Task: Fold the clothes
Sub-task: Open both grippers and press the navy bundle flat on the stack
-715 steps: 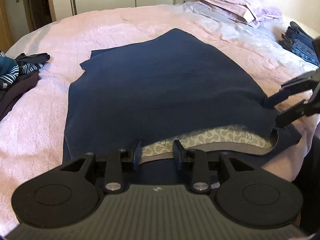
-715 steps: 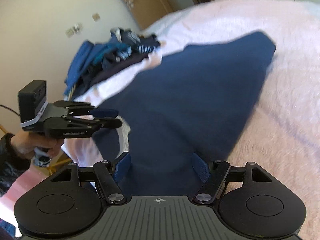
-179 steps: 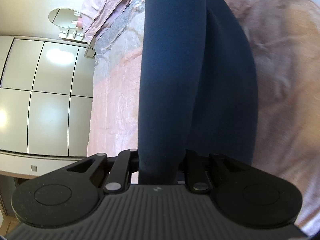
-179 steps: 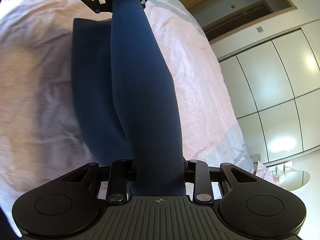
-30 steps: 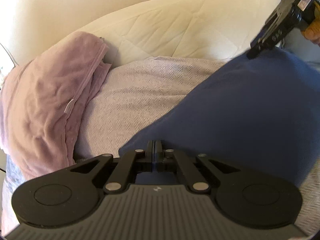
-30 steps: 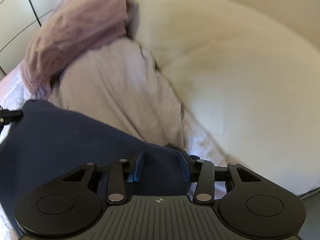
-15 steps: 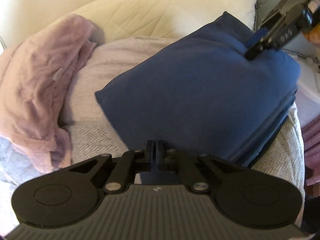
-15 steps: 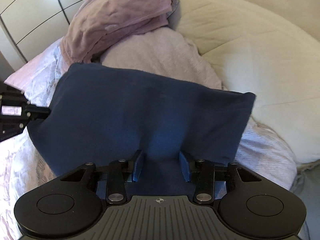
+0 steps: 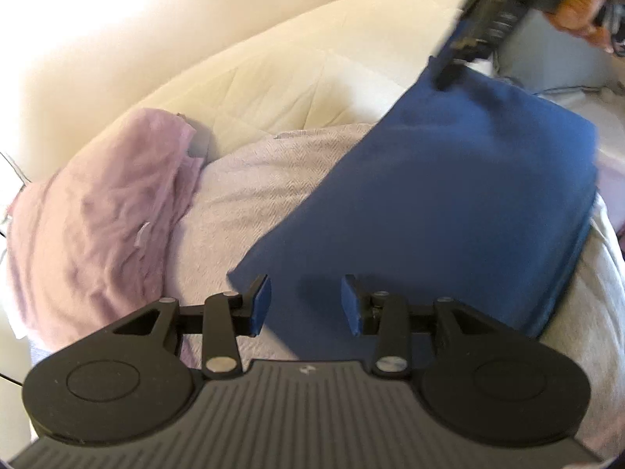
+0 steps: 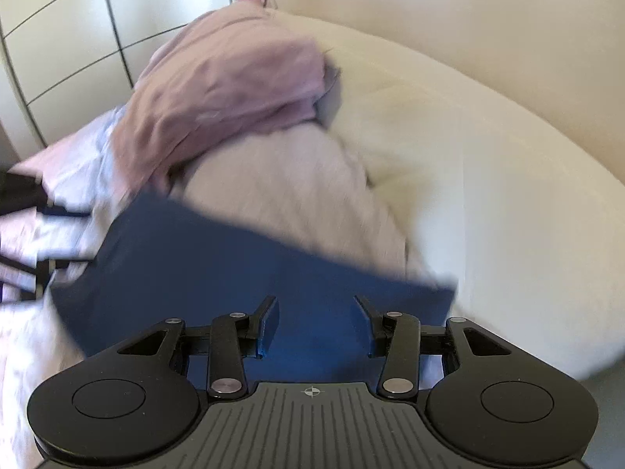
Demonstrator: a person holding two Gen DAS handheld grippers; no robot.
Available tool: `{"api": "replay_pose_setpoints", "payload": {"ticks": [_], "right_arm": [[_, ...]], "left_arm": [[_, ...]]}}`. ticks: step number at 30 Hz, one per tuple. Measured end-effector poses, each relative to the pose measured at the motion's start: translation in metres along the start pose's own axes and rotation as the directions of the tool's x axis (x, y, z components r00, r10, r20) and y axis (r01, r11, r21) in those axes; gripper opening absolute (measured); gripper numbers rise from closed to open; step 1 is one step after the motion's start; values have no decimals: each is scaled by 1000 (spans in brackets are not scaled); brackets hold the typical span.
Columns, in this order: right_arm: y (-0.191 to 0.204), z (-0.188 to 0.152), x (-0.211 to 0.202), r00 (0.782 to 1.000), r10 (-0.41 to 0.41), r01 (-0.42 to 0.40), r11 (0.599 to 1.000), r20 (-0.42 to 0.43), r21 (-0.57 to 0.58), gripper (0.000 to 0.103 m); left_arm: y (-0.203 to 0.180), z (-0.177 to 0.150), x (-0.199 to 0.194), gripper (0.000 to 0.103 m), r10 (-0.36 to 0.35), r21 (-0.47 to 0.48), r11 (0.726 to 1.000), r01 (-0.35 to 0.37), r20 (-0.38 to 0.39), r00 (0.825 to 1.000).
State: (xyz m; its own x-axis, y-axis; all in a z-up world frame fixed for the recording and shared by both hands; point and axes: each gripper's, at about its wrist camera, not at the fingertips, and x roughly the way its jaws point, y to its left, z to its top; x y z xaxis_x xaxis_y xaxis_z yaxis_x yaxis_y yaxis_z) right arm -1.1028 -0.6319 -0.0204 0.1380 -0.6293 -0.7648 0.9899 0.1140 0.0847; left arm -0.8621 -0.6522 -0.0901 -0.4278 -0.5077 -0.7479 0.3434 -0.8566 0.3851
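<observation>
While its jaws are being opened, the left tool (image 9: 304, 301) is being held just over the near corner of the folded navy garment (image 9: 449, 211); the blue pads (image 9: 261, 305) are standing apart on either side of that corner and are not pressing the cloth, so the garment is released there. Ahead of this tool and to its right, the garment is lying flat on a pale lilac pillow (image 9: 250, 203) at the head of the bed. To the tool's left, a crumpled mauve cloth (image 9: 97, 219) is being seen, with the cream headboard (image 9: 273, 78) beyond. At the garment's far corner the right tool (image 9: 453, 66) is being held by a hand (image 9: 582, 8); blur is hiding the contact. In its own view, the right tool (image 10: 316, 324) is being kept unclenched, the garment (image 10: 218, 265) lying under and ahead of its parted fingers.
</observation>
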Motion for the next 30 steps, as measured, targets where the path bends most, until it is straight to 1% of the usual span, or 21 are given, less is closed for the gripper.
{"api": "replay_pose_setpoints", "payload": {"ticks": [3,5,6,8,9,10,11,13,14,15,17,19,20,22,24,26,27,28,29,30], "right_arm": [[-8,28,47,999,17,-17,1000,-34,10,45],[-10,34,77,995,50,-48,998,-87,28,45],[-8,32,93,988,80,-75,996,-135,37,45],[0,17,113,967,121,-111,992,-226,54,45],[8,8,111,968,112,-106,994,-226,38,44],[17,-1,104,975,90,-90,996,-203,10,44],[24,-10,95,979,84,-88,996,-187,-10,44],[34,-27,80,982,95,-101,994,-166,-29,44],[33,-32,80,982,103,-109,994,-159,-29,44],[32,-34,82,982,106,-112,993,-156,-30,44],[26,-25,92,981,102,-107,994,-167,-25,44],[25,-16,96,981,91,-98,995,-171,-32,44],[24,-12,94,983,83,-90,995,-167,-36,44],[25,-9,77,991,64,-69,997,-121,-35,45],[27,-9,51,997,53,-55,998,-63,-22,48],[32,-19,23,998,51,-51,999,-25,-18,62],[34,-27,9,999,48,-48,999,-11,-12,63],[36,-40,-2,999,47,-47,999,-7,2,64],[37,-54,-5,998,49,-48,999,-28,18,64],[38,-69,-3,997,52,-50,998,-62,33,64]], "left_arm": [[7,9,25,33,-35,-49,998,33,-41,999],[9,6,26,30,-49,-85,995,45,-44,998],[9,3,24,30,-57,-98,994,52,-47,997],[3,-7,17,27,-66,-97,994,60,-61,996],[-3,-13,11,26,-67,-90,994,61,-66,996],[-12,-19,4,25,-63,-89,994,57,-66,996],[-21,-26,-4,25,-59,-90,995,53,-65,996],[-33,-35,-9,25,-47,-101,994,41,-54,997],[-34,-37,-9,25,-38,-117,993,33,-48,998],[-32,-34,-7,25,-31,-121,992,25,-47,998],[-28,-28,-3,24,-16,-126,992,10,-47,999],[-26,-22,-2,24,-14,-110,994,8,-55,998],[-25,-21,-4,24,-18,-105,994,11,-59,998],[-23,-19,-10,24,-23,-100,995,16,-66,998],[-21,-18,-21,25,-25,-105,994,17,-71,997],[-19,-20,-36,29,-28,-117,993,19,-70,997],[-19,-23,-41,29,-33,-122,992,23,-75,997],[-19,-26,-40,30,-45,-133,991,33,-88,995],[-21,-31,-36,30,-65,-142,989,49,-108,992],[-24,-35,-32,30,-68,-139,989,52,-110,992]]}}
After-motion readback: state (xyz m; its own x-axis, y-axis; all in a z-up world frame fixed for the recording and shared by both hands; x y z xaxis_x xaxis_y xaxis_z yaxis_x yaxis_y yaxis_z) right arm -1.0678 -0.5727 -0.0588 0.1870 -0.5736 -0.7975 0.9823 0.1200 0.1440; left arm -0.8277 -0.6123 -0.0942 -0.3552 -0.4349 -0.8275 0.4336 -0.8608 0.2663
